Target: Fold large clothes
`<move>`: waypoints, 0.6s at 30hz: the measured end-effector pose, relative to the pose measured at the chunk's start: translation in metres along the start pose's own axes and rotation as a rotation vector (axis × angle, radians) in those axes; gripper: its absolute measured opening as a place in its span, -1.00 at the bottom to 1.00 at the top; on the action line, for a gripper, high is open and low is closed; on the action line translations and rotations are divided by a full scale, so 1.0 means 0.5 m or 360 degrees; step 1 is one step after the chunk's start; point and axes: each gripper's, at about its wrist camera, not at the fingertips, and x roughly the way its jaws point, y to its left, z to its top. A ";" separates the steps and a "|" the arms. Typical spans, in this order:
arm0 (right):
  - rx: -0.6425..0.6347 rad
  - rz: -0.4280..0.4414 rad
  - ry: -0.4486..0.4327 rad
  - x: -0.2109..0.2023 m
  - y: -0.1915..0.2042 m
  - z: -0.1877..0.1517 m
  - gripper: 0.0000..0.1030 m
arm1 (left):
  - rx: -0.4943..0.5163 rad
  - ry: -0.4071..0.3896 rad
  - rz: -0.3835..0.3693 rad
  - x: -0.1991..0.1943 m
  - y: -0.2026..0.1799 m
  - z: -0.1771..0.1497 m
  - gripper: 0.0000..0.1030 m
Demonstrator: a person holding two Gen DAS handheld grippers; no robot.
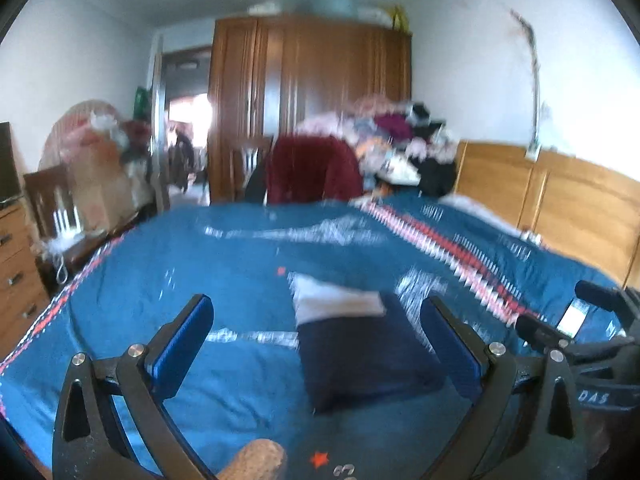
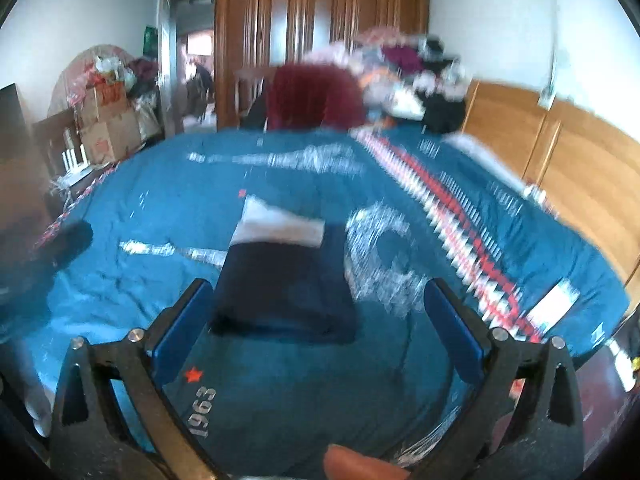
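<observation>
Folded dark garment (image 1: 366,354) with a white piece (image 1: 334,300) lies on my blue bedspread (image 1: 180,264).
Beyond it: wooden wardrobe (image 1: 312,104), clothes pile (image 1: 392,140). Left hand-held gripper (image 1: 316,344) and right hand-held gripper (image 2: 318,328) both spread, holding nothing.

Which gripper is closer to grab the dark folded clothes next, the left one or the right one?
Probably the right gripper: the dark folded garment lies almost between its open jaws. From the left gripper, also open, the garment sits off toward its right jaw.
</observation>
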 end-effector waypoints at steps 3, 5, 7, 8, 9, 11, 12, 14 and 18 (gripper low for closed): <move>0.0036 0.0039 0.0107 0.036 -0.010 -0.013 1.00 | -0.0028 0.0106 -0.0028 0.025 -0.003 -0.019 1.00; 0.0066 0.0074 0.0160 0.045 -0.014 -0.020 1.00 | -0.0017 0.0118 -0.0042 0.032 -0.011 -0.023 1.00; 0.0101 0.0096 0.0199 0.055 -0.021 -0.025 1.00 | -0.0012 0.0141 -0.0062 0.044 -0.018 -0.026 1.00; 0.0109 0.0087 0.0206 0.060 -0.023 -0.028 1.00 | 0.0003 0.0150 -0.0053 0.048 -0.023 -0.032 1.00; 0.0114 0.0088 0.0214 0.061 -0.023 -0.031 1.00 | 0.0021 0.0163 -0.0029 0.057 -0.030 -0.036 1.00; 0.0128 0.0107 0.0237 0.069 -0.026 -0.035 1.00 | 0.0050 0.0200 0.0014 0.073 -0.040 -0.042 1.00; 0.0129 0.0110 0.0243 0.070 -0.026 -0.035 1.00 | 0.0064 0.0215 0.0034 0.081 -0.045 -0.049 1.00; 0.0126 0.0115 0.0253 0.073 -0.026 -0.037 1.00 | 0.0068 0.0215 0.0080 0.090 -0.048 -0.055 1.00; 0.0114 0.0111 0.0264 0.083 -0.028 -0.037 1.00 | 0.0035 0.0191 0.0099 0.096 -0.039 -0.064 1.00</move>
